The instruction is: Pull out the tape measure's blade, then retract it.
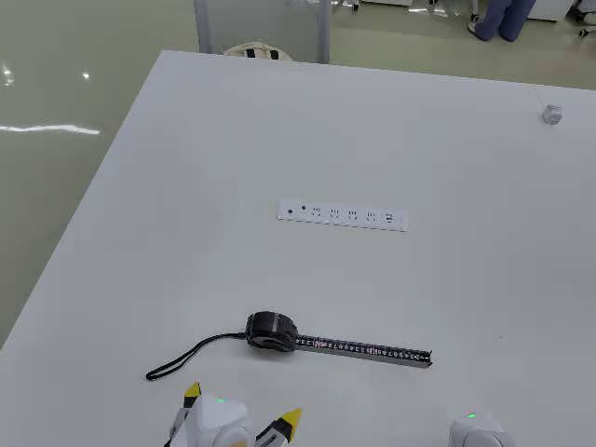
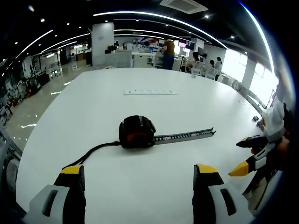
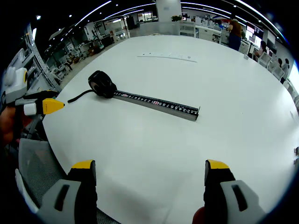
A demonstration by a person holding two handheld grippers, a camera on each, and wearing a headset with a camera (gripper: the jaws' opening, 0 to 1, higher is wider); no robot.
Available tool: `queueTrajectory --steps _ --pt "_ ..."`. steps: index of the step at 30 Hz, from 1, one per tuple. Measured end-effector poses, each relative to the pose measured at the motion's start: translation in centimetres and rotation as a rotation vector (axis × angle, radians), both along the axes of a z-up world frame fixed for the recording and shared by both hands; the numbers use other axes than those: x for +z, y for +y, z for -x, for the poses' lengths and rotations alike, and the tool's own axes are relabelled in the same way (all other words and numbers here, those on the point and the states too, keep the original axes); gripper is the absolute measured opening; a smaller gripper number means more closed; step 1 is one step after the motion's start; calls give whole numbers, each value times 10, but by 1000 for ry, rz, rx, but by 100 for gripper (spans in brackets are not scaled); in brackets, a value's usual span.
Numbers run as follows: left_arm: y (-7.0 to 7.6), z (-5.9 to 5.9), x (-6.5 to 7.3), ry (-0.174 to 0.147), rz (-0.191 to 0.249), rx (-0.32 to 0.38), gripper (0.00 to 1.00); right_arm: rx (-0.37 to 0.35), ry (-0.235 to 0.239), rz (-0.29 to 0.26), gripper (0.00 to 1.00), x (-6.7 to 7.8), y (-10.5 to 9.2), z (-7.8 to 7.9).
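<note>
tape measure (image 1: 272,331): lying on the counter (image 1: 279,140), blade (image 1: 368,351) sticking out
left gripper (image 2: 138,170): I'm holding it spread, empty
right gripper (image 3: 149,164): I'm holding it spread, empty

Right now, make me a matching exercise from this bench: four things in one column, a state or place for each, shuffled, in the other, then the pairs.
1. tape measure case
2. blade
3. strap
4. power strip

A. white, with a row of sockets
B. pulled out, lying flat
C. black, between strap and blade
D. thin black loop, lying slack

Pairs: 1-C, 2-B, 3-D, 4-A
</note>
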State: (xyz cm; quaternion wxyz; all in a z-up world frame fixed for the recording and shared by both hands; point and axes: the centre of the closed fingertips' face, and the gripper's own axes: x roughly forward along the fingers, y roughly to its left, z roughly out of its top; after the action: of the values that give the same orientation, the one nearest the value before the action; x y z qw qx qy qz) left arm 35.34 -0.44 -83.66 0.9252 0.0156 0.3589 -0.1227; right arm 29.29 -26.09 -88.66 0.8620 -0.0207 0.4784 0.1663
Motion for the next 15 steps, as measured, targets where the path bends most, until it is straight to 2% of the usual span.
queueTrajectory --steps 10,15 --pt "-5 -22 -5 -6 -9 16 92 15 5 2 97 -5 -8 -9" --pt "-8 -28 -6 -6 -10 22 91 27 10 6 97 -7 -9 -12"
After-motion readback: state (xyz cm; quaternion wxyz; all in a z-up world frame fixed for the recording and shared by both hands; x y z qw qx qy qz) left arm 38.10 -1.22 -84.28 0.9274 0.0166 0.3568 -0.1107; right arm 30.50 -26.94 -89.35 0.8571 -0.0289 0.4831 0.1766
